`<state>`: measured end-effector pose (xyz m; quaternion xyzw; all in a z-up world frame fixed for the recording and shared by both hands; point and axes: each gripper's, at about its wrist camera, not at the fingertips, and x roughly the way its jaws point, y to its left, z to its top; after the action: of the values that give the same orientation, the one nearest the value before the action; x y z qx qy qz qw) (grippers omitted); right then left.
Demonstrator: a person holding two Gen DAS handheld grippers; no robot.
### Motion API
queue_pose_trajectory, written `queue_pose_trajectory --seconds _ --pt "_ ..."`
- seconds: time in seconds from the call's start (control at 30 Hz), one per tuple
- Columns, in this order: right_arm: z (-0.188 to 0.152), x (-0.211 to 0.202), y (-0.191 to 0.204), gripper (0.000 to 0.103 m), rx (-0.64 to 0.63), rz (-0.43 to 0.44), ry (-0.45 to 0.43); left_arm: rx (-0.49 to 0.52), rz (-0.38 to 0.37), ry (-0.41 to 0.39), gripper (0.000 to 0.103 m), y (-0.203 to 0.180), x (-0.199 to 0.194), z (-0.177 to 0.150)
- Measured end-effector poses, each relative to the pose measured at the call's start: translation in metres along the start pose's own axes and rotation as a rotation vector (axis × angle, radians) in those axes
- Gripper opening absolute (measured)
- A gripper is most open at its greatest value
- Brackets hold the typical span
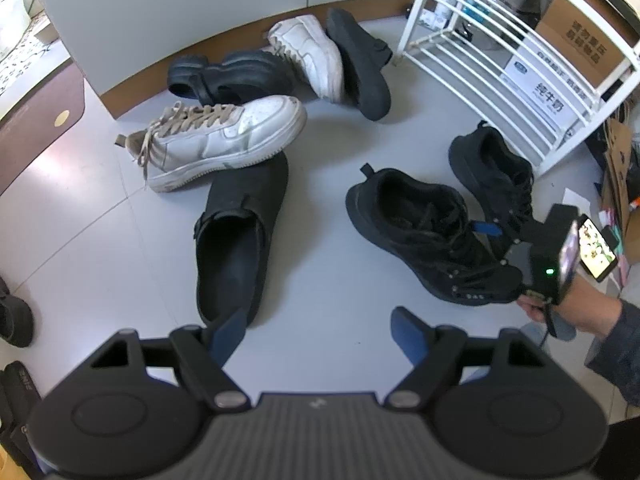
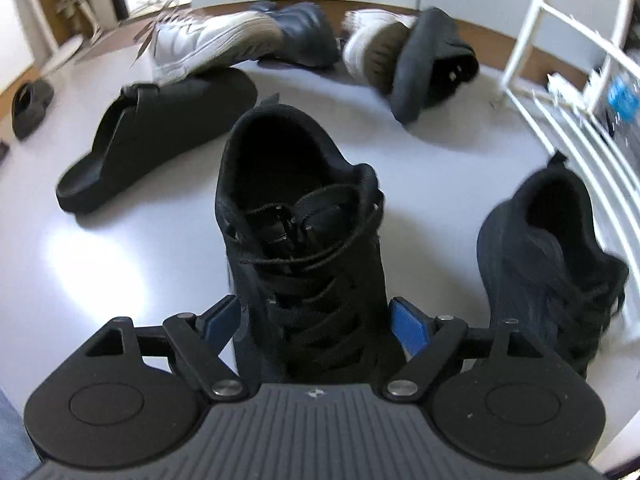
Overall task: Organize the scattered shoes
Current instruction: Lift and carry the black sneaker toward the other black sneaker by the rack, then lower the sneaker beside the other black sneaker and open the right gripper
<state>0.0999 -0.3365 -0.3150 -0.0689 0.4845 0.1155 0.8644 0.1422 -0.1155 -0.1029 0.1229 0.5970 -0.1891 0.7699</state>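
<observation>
Two black sneakers lie beside the white rack [image 1: 500, 52]. One black sneaker [image 2: 304, 240] is straddled by the right gripper [image 2: 316, 320], fingers spread, pads seemingly not pressing; closing is needed next. Left gripper [image 1: 320, 336] is held spread, empty.

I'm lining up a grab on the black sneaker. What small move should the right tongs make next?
Probably close the right tongs on the black laced sneaker. Its laced midsection already sits between the blue pads, which stand open at either side with a small gap. Its mate lies beside the white rack, so the pair could go there.
</observation>
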Motion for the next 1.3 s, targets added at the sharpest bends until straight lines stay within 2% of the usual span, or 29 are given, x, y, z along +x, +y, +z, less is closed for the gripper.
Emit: queue_pose_trajectory --seconds 0.07,0.17,0.4,0.63,0.9,1.07,1.13,1.3 --pt "-0.001 0.001 -0.003 0.073 0.026 0.008 -0.007 0.002 -0.001 0.001 0.082 -0.001 0.000 0.000" --pt "-0.001 -0.004 -0.006 0.063 0.065 -0.017 -0.016 0.004 -0.003 0.004 0.082 -0.001 0.001 0.000" --pt "-0.007 -0.009 -0.021 0.062 0.212 -0.137 0.014 0.005 -0.003 0.003 0.082 -0.001 0.001 -0.001" --pt "-0.009 -0.009 -0.036 0.061 0.258 -0.194 0.036 0.005 -0.004 0.009 0.082 0.000 0.003 0.000" --pt "-0.012 -0.011 -0.041 0.061 0.237 -0.220 0.047 0.001 -0.003 0.009 0.082 0.003 0.002 -0.001" --pt "-0.010 -0.013 -0.046 0.061 0.278 -0.241 0.086 0.002 -0.001 0.016 0.082 0.001 0.005 0.000" --pt "-0.010 -0.016 -0.046 0.063 0.275 -0.235 0.077 0.005 -0.002 0.017 0.082 0.000 0.006 0.001" --pt "-0.007 -0.029 -0.035 0.065 0.224 -0.280 0.035 0.004 0.003 0.013 0.082 0.001 0.006 0.001"
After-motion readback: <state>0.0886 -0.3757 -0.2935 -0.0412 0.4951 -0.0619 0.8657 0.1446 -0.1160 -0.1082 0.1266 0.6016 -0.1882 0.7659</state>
